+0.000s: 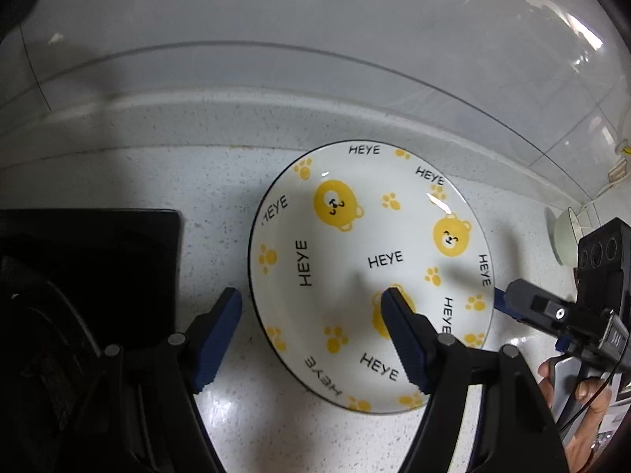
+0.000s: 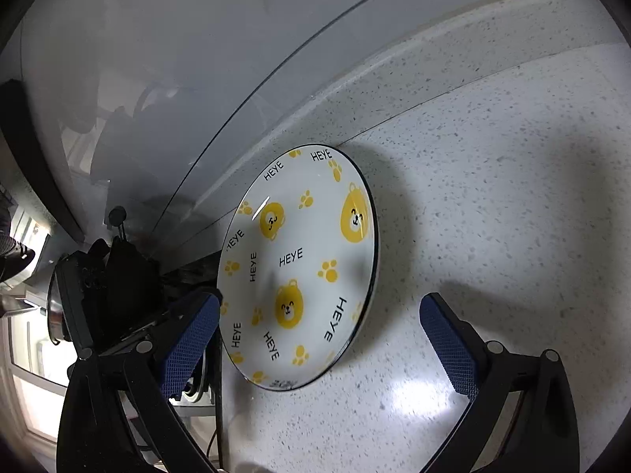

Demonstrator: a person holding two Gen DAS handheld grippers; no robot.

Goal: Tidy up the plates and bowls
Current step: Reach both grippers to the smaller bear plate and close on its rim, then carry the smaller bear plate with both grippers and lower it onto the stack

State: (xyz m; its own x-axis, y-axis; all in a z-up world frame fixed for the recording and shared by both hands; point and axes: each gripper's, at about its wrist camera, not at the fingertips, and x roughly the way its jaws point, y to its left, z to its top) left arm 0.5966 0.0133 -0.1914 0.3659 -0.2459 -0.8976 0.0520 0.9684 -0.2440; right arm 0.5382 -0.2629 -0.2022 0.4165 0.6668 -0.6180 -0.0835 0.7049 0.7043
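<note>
Plate (image 1: 370, 276), bear-printed, empty, flat on speckled desk (image 1: 221, 181); its near edge lies between the wide-open, empty left claw (image 1: 311, 307). Right claw (image 2: 319, 311) likewise wide, empty, plate just ahead.

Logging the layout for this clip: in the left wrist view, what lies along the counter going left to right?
Black cooktop → bear-print plate, lying flat on the speckled counter → right claw, reaching in towards the plate's right rim → pale cup at the far right.
</note>
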